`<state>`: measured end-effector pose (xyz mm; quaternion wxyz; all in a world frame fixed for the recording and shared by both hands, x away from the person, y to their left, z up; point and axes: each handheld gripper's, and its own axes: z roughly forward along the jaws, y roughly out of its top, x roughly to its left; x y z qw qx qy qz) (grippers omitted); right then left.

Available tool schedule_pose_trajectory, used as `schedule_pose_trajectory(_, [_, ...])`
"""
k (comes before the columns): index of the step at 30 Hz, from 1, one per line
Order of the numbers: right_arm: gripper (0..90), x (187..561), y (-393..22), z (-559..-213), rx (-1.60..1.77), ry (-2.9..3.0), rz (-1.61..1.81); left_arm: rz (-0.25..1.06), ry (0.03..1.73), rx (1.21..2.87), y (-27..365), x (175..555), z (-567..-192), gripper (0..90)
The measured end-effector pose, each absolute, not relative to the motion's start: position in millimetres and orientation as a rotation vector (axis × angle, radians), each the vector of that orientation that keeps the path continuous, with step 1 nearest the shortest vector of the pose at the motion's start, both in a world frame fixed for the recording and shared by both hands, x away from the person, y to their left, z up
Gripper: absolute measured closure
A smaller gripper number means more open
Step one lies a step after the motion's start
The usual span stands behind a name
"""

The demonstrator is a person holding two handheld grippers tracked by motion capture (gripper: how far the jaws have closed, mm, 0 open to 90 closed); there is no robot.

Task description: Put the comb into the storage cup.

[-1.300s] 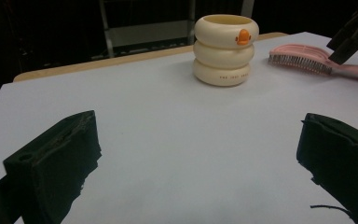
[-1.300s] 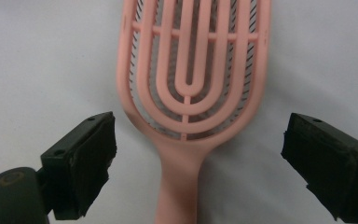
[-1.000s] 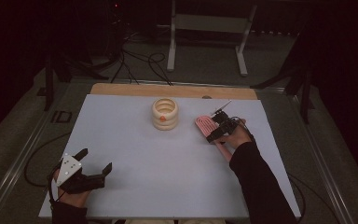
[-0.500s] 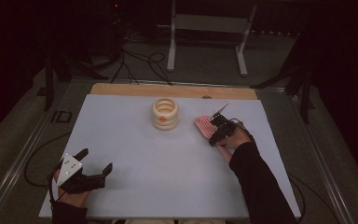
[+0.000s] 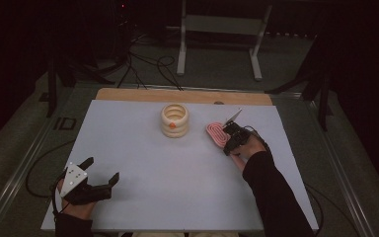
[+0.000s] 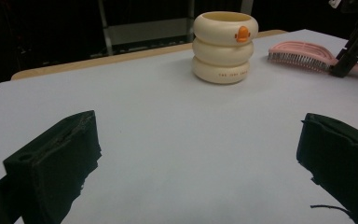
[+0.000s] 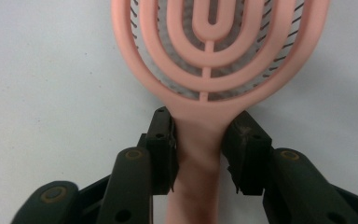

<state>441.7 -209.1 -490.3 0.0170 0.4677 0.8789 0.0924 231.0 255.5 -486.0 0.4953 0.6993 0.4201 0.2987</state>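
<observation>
Two grippers were at work over the white table (image 5: 143, 163). At the left, the left gripper (image 5: 101, 174) rested near the table's near-left corner with its jaws spread wide and nothing between them; in the left gripper view the two black pads (image 6: 56, 158) framed bare table surface. Compared with the frames from one second ago, that hand had not shifted.

Toward the middle, the cream ribbed holder (image 5: 175, 120) with its orange emblem stood upright, well apart from both grippers and unmoved.

At the right, the pink vented hairbrush (image 5: 216, 132) lay flat, bristles down, just beside the holder. The right gripper (image 5: 229, 139) had just been closing its jaws, which one second ago stood open about the handle. They now pinched the brush handle (image 7: 196, 140) just below the head, one pad on each side.

Judgement: the grasp appeared complete, so the brush was probably ready to be lifted.
</observation>
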Motion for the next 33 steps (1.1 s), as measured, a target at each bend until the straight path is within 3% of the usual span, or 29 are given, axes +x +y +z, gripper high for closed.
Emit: schedule_pose_trajectory(33, [69.7,427,-224,-483,1.467,2.686,0.461,0.726,1.024,1.708,254,232,-487,0.1])
